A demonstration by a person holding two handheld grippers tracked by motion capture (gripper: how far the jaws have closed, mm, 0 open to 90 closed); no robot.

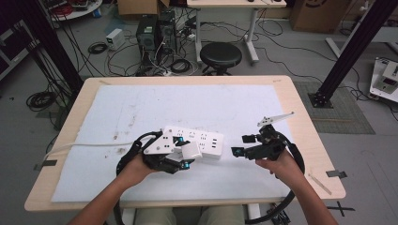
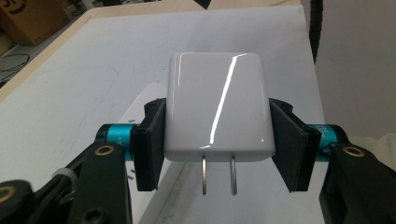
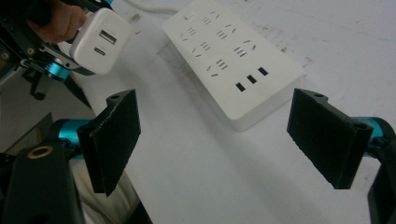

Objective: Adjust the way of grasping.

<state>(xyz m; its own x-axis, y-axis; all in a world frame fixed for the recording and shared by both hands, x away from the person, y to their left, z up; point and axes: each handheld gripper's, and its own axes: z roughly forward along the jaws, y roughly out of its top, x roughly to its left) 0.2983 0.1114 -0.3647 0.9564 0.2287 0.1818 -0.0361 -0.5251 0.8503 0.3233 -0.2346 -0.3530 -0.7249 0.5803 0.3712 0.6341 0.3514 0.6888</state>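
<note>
A white plug-in charger [image 2: 217,107] sits clamped between the pads of my left gripper [image 2: 217,144], its two metal prongs pointing down toward the camera. From above, that charger [image 1: 190,152] hangs at the near edge of a white power strip [image 1: 202,139] lying on the mat. In the right gripper view the charger [image 3: 100,42] shows its USB ports and the power strip [image 3: 233,60] shows several sockets. My right gripper [image 3: 219,135] stands open with nothing between its pads, just right of the strip's end [image 1: 239,145].
A pale mat [image 1: 187,108] covers the wooden table [image 1: 300,108]. The strip's white cable [image 1: 80,146] runs off to the left edge. A round stool [image 1: 220,55] and cables sit on the floor beyond the far edge.
</note>
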